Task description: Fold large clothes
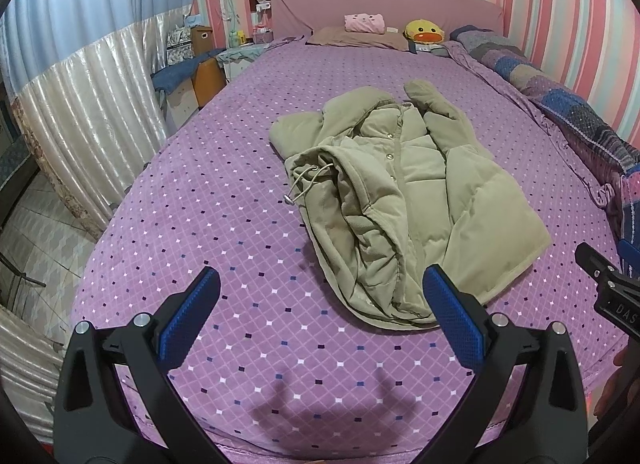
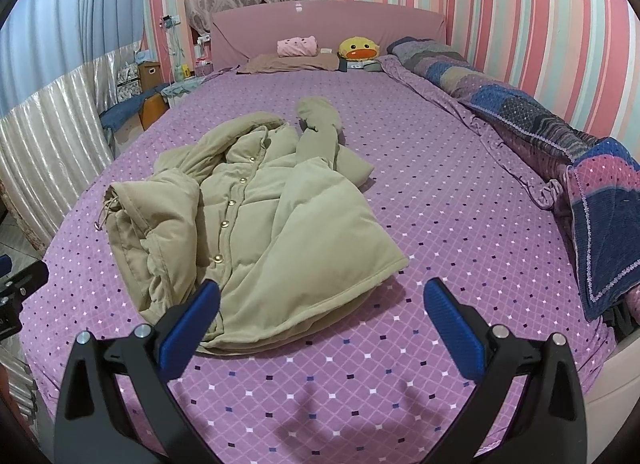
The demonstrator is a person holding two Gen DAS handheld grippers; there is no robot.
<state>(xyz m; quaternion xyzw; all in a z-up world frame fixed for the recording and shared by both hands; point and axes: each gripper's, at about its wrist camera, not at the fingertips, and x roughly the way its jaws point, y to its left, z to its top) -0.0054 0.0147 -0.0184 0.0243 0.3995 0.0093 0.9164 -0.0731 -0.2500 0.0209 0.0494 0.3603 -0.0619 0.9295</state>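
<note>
A beige padded jacket [image 1: 404, 192] lies crumpled on the purple bedspread [image 1: 208, 200], hood toward the headboard, left side folded over with a drawstring showing. The right wrist view has the jacket [image 2: 264, 216] left of centre, one sleeve [image 2: 320, 120] stretched toward the pillows. My left gripper [image 1: 320, 308] hovers open above the bedspread just short of the jacket's hem, nothing between its blue pads [image 1: 452, 312]. My right gripper [image 2: 320, 316] is open too, its left pad [image 2: 192, 320] over the hem corner. Each gripper's black body shows at the other view's edge.
A rolled patchwork quilt [image 2: 540, 120] runs along the bed's right side by the striped wall. Pillows, a pink bundle [image 2: 298, 46] and a yellow duck toy [image 2: 358, 49] sit at the headboard. Curtains [image 1: 80, 76] and a cluttered bedside stand are to the left.
</note>
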